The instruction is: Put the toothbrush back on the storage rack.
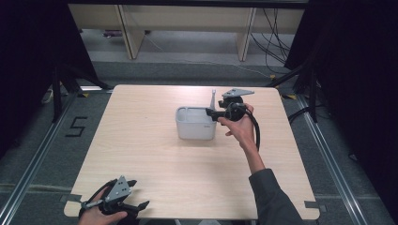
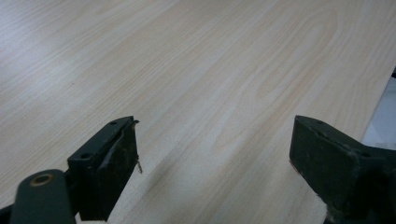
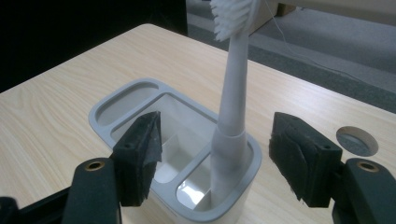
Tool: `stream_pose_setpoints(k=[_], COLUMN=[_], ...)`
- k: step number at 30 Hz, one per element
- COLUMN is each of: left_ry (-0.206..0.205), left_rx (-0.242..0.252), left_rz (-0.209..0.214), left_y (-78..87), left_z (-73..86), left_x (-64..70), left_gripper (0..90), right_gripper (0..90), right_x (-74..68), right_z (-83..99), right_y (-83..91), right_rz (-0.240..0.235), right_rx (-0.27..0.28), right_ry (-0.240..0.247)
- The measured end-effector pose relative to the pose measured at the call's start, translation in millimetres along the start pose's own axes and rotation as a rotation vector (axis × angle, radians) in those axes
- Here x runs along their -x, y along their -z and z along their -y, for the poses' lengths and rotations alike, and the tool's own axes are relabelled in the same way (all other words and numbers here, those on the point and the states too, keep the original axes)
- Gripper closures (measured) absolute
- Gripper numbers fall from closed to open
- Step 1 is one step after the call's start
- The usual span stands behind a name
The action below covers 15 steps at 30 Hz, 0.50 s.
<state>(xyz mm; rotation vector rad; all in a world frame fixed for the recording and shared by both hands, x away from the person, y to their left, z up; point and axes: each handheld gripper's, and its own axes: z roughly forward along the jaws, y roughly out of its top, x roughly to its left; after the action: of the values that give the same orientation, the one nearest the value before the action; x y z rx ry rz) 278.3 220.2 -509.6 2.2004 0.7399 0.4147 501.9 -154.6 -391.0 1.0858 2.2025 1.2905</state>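
A white toothbrush [image 3: 232, 107] stands upright, bristles up, in the end compartment of a white and grey holder [image 3: 140, 100] with several compartments. The holder [image 1: 193, 126] sits mid-table, with the toothbrush [image 1: 212, 99] at its right end. My right gripper [image 3: 215, 156] is open, its jaws on either side of the toothbrush without touching it; the high view places the right gripper [image 1: 217, 114] at the holder's right end. At the near left corner of the table rests my left gripper [image 1: 136, 193], open and holding nothing. The left gripper [image 2: 212, 156] has bare tabletop between its jaws.
The light wooden table [image 1: 141, 145] has a round hole [image 3: 356, 140] near the holder. Its right edge [image 2: 380, 93] lies close to the left gripper's jaw. Beyond the table are a grey floor, desk legs [image 1: 131, 35] and cables [image 1: 274, 42].
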Motion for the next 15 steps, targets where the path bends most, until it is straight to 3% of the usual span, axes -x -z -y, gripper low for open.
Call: stream_pose_setpoints(k=[3, 4, 6, 7, 8, 9, 10, 11, 15], left_ry=[0.004, 0.003, 0.009, -0.002, 0.005, 0.013, 0.014, 0.015, 0.016], left_rx=[0.001, -0.001, -0.009, -0.012, 0.000, 0.003, 0.003, 0.001, 0.006], left_rz=[0.008, 0.002, 0.014, 0.017, 0.000, 0.013, 0.017, 0.017, 0.008], left_y=[0.8, 0.2, 0.7, 1.0, -0.5, -0.1, -0.2, -0.1, 0.0], left_z=[0.0, -0.1, 0.1, 0.0, 0.7, 0.7, 0.9, 0.9, 0.9], left_x=[0.7, 0.3, -0.2, -1.0, -0.1, 0.2, -0.1, -0.2, 0.0], left_gripper=[14.7, 14.7, 14.7, 14.7, 14.7, 14.7, 14.7, 14.7, 14.7], right_gripper=[34.8, 34.7, 34.6, 34.6, 34.5, 34.5, 34.5, 34.0, 33.9], right_x=[1.2, -0.1, 0.8, -0.4, 0.8, -0.4, 0.8, -0.8, -0.8], right_z=[0.9, 1.6, 2.5, 3.4, 3.6, 4.4, 5.0, 6.5, 12.2], right_y=[2.4, 3.2, 5.0, 6.5, 7.0, 8.7, 8.8, 10.4, 15.6], right_rz=[0.014, 0.005, 0.005, 0.007, 0.005, 0.005, 0.004, 0.001, -0.010], right_rx=[0.014, 0.004, 0.015, 0.017, 0.021, 0.020, 0.035, 0.036, 0.053], right_ry=[0.016, -0.007, 0.012, -0.009, 0.006, -0.016, 0.006, -0.019, -0.009])
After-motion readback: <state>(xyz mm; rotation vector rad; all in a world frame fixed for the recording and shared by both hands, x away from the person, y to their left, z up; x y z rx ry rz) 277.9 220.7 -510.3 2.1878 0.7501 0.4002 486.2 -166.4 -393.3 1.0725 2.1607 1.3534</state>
